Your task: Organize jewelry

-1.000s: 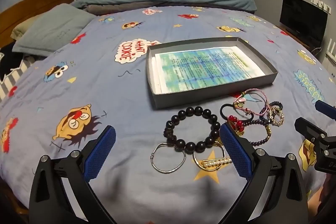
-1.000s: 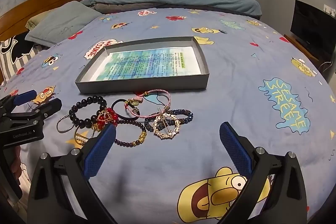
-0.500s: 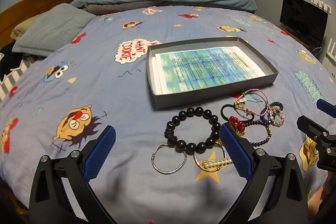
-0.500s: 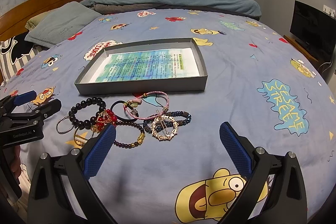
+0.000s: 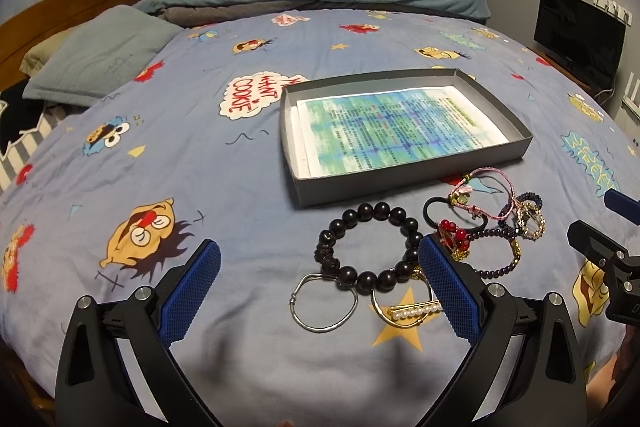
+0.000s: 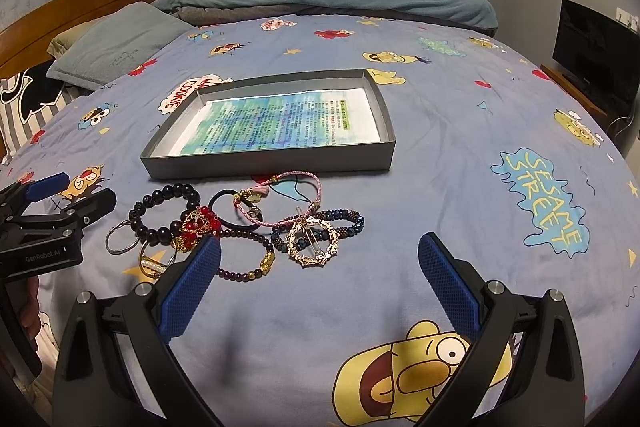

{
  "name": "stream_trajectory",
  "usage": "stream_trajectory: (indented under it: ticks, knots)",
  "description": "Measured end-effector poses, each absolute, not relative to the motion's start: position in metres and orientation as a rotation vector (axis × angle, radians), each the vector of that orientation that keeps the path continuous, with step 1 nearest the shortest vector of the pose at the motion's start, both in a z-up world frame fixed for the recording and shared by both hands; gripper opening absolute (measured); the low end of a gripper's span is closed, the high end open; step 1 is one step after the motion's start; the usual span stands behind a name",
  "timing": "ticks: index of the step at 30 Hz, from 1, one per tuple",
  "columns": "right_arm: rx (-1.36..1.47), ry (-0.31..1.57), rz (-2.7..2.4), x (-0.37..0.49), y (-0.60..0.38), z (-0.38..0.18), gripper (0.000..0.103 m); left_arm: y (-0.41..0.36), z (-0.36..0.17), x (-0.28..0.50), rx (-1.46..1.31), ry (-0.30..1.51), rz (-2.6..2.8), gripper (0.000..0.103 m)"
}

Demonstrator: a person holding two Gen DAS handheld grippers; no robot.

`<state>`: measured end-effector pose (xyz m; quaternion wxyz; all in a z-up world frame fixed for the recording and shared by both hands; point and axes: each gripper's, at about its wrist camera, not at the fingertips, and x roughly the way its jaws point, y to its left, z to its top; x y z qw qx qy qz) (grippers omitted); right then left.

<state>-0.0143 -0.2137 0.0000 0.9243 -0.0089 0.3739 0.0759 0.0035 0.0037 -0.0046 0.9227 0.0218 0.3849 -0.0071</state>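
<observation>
**Both tools hovering spread over the jewelry, nothing lifted yet**

The left tool is hanging with its blue pads wide apart, gripping nothing, over the dark bead bracelet, the silver ring bangle and the pearl bar clip. The right tool is likewise gaping and empty, with the gold round brooch and the purple bead bracelet lying just ahead of it.

All the jewelry is lying in an overlapping cluster on the bed, just in front of the grey tray. Picking from the outer edge seems wisest (the pink cord bracelet and black hair tie are crossing each other, so a hasty lift could drag neighbours along). Pinching one strand low against the soft sheet should be helping.

The tray is holding only a printed paper sheet; no jewelry is sitting inside.
</observation>
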Motion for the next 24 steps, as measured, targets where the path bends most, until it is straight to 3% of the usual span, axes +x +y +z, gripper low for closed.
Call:
stream_trajectory:
  ticks: [24]
  knots:
    - [-0.012, 0.787, 0.153, -0.0115, -0.2144, -0.0081, 0.098, 0.0037, -0.0058, 0.004, 0.044, 0.793, -0.015, 0.098]
